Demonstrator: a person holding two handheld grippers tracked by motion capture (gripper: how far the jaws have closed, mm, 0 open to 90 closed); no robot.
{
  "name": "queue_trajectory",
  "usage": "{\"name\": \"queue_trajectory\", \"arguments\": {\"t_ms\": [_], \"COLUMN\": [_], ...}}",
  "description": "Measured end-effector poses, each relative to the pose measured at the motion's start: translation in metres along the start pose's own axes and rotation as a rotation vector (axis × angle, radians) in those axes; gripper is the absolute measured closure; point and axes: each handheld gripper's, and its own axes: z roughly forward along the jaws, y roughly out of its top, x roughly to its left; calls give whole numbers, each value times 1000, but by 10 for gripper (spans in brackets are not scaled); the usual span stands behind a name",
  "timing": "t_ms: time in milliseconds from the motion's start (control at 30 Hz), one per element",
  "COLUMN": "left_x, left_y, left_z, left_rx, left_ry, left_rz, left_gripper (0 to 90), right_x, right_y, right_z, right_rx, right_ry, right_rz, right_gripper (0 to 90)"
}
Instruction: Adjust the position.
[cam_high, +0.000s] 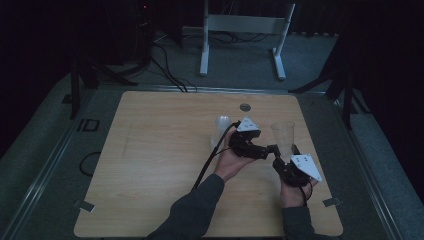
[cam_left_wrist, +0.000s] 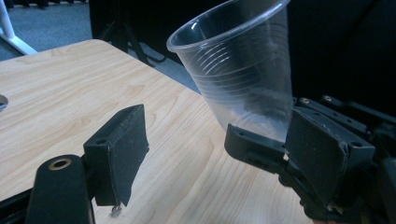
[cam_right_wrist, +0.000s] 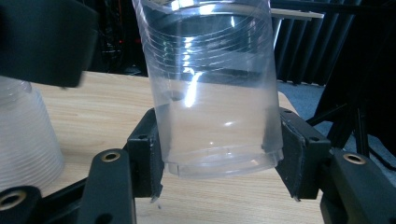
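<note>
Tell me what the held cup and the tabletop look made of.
Cup in the right gripper: looks like thin clear plastic, glossy; you see through it, with moulded rings and bright glints. Tabletop: pale wood-grain surface, matte; could be laminate or veneer, can't tell which.

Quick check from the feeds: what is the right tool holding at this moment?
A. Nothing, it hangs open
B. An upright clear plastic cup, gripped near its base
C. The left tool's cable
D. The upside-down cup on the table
B: the right tool has its jaws pressed on both sides of the clear cup near its base, mouth up.
</note>
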Motion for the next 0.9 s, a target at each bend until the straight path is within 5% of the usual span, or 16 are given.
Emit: {"name": "queue_trajectory", "arguments": {"t_ms": [900], "left_x": [-3], "left_y": [11], "left_z": [26], "left_rx": [-66], "left_ry": [-81], "left_rz": [-125], "left_gripper": [208], "right_x": [5], "right_y": [1], "right_z": [-1], "right_rx": [-15], "right_ry": [18], "right_rz": [-2], "right_gripper": [414]}}
